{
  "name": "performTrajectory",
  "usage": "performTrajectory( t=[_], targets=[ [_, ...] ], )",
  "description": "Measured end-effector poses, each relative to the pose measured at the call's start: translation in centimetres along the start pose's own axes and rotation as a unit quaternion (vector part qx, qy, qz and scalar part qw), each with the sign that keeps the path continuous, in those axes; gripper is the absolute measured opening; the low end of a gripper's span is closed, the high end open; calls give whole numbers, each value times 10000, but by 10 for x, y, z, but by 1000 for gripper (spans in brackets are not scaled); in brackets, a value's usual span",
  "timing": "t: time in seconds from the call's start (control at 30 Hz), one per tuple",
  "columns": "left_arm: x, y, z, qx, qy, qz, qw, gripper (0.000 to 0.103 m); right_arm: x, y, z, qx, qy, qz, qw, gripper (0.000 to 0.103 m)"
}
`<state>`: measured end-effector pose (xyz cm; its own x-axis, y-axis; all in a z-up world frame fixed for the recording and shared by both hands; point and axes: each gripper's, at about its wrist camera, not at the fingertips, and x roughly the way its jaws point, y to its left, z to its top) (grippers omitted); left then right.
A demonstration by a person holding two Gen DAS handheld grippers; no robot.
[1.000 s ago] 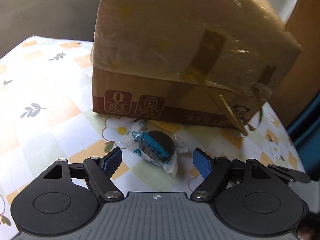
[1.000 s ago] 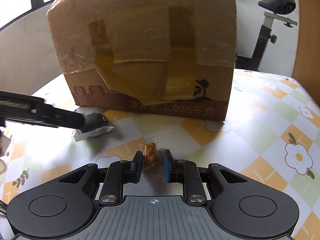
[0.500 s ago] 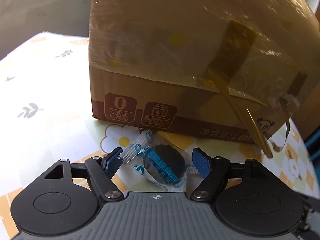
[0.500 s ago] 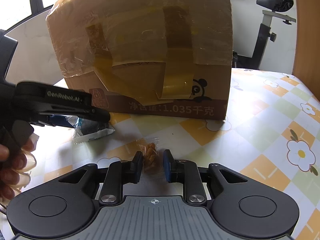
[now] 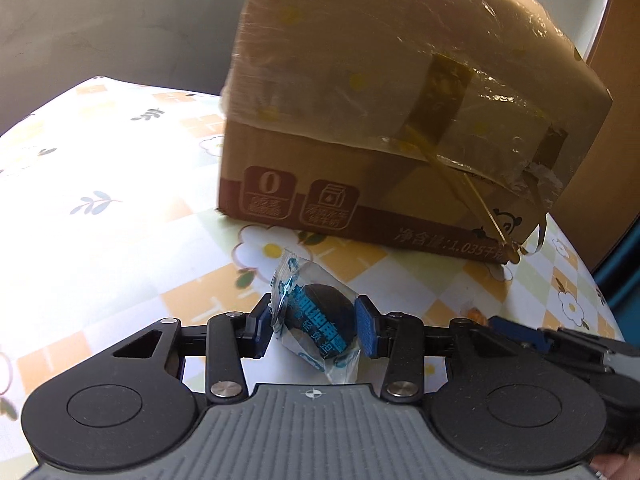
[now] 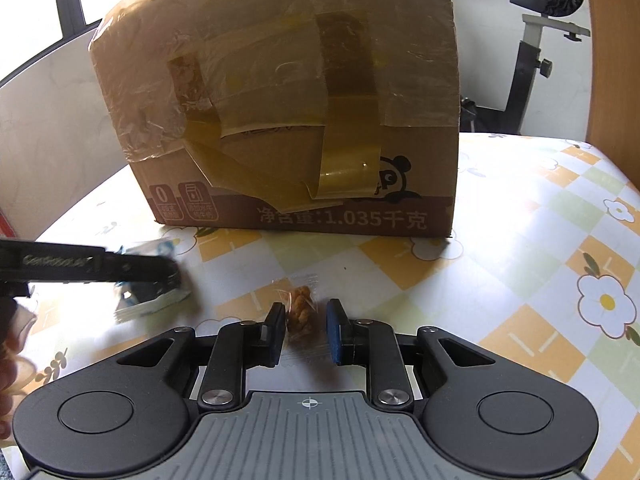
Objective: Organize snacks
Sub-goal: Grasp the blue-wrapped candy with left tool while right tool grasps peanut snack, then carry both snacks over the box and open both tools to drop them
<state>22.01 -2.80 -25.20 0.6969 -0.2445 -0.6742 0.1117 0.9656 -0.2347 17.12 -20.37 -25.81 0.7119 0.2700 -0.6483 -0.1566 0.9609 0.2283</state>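
On the floral bench before a taped cardboard box (image 6: 288,120) printed "1.035千克", the left gripper (image 5: 316,326) had just clenched a crinkly clear-wrapped dark round cookie (image 5: 320,320), while the right gripper (image 6: 306,330) grasped a clear packet of orange nuggets (image 6: 300,312).

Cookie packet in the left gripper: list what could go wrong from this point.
1. The left gripper has just closed on the cookie packet; the pads press across the round cookie, so it might crack.
2. The clear wrapper looks slick, so the packet may slip when lifted.
3. The cardboard box stands tall right behind, so a low lift could bump its wall. The right gripper, shut on the small nut packet, sits close alongside, so the two might collide.
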Motion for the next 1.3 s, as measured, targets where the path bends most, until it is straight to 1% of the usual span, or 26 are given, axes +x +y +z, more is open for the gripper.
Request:
performTrajectory(
  t=[0.2,0.4,0.57,0.67,0.73,0.8,0.93,1.0,1.07,1.13,1.17,1.27,1.3],
  targets=[
    [-10,12,-3,-77,13,7,10000,45,0,0,0,-38,2,-30,10000,21],
    [-13,9,-4,-53,-7,-57,10000,45,1,2,0,-80,5,-63,9999,21],
    [-21,8,-3,-73,-117,-134,9998,45,-1,0,0,-28,13,-101,9999,20],
    [-28,7,-1,-44,-240,-179,9995,45,-10,-5,-1,147,-31,-210,9997,20],
    [-36,6,3,51,-367,-142,9992,45,-19,-10,-2,241,-97,-233,9994,18],
    [-48,7,10,78,-608,-112,9981,45,-32,-16,0,322,-200,-280,9989,13],
    [-69,8,25,207,-1060,-84,9941,45,-57,-30,8,479,-473,-360,9971,12],
    [-73,7,27,234,-1123,-126,9933,45,-58,-33,10,378,-390,-398,9977,12],
    [-73,5,25,226,-1085,-174,9937,45,-54,-35,10,401,-262,-418,9980,14],
    [-71,4,21,224,-1008,-197,9945,45,-49,-34,9,505,-141,-396,9978,22],
    [-72,4,19,209,-963,-208,9949,45,-47,-33,7,532,-96,-349,9979,23],
    [-69,4,15,185,-880,-206,9957,45,-38,-20,9,425,19,-182,9989,26],
    [-69,4,13,200,-877,-201,9957,45,-33,-16,10,376,91,-157,9991,29]
  ],
)
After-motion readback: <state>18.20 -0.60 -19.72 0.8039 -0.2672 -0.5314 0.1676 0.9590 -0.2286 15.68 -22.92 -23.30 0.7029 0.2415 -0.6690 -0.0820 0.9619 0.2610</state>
